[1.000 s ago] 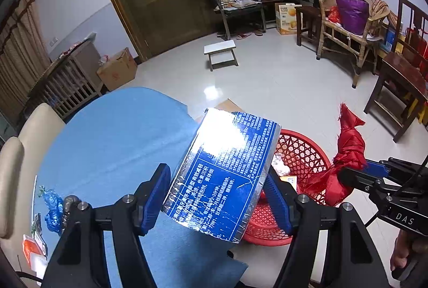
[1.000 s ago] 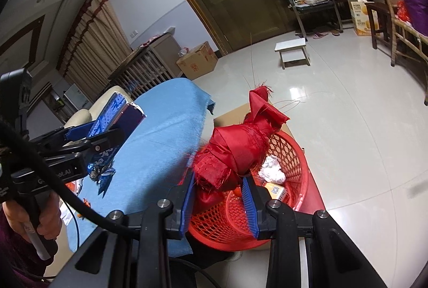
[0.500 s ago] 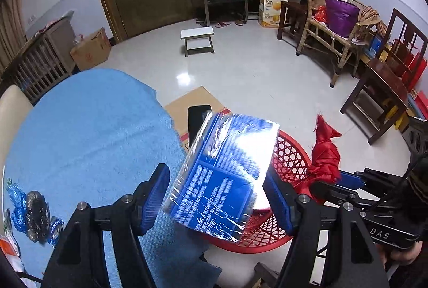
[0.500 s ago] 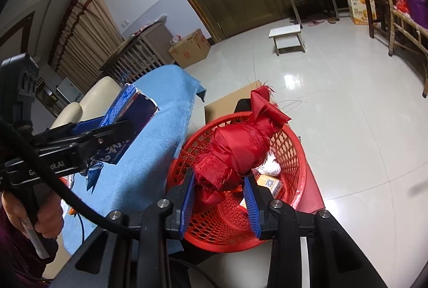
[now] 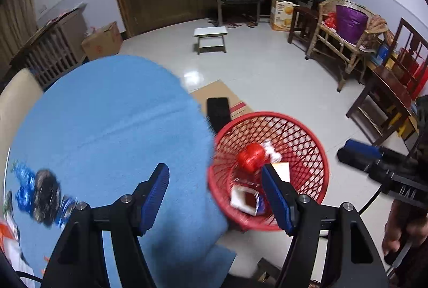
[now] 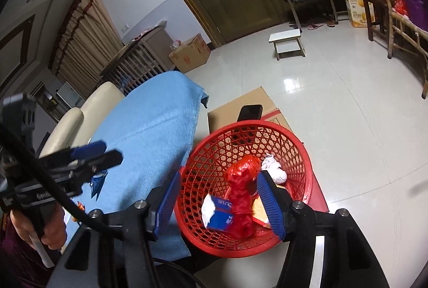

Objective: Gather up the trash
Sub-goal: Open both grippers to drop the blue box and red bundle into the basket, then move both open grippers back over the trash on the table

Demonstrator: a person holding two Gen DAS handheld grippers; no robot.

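A red mesh basket point(image 5: 318, 154) point(image 6: 254, 125) stands on the floor beside the blue-clothed table point(image 5: 107, 127) point(image 6: 149, 127). In it lie a red crumpled bundle point(image 5: 251, 157) point(image 6: 240, 197), a blue and white packet point(image 5: 247, 201) point(image 6: 220, 213) and a white paper wad point(image 5: 271, 149) point(image 6: 275, 170). My left gripper point(image 5: 215, 197) point(image 6: 107, 151) hangs open and empty over the table's edge and the basket rim. My right gripper point(image 6: 219, 201) point(image 5: 350, 151) is above the basket, its jaws opening, and the red bundle below is free of its pads. Blue wrappers point(image 5: 26, 186) lie on the cloth.
A black phone-like slab point(image 5: 218, 108) rests on a flat cardboard box point(image 6: 240, 106) behind the basket. A beige chair point(image 6: 85, 111) stands at the table's far side. Farther off on the tiled floor are a white stool point(image 5: 211, 34), a cardboard box point(image 5: 101, 42) and wooden chairs point(image 5: 379, 92).
The blue packet has left my left gripper and lies in the basket. My right gripper's jaws have spread and the red bundle has dropped into the basket. The left gripper has shifted.
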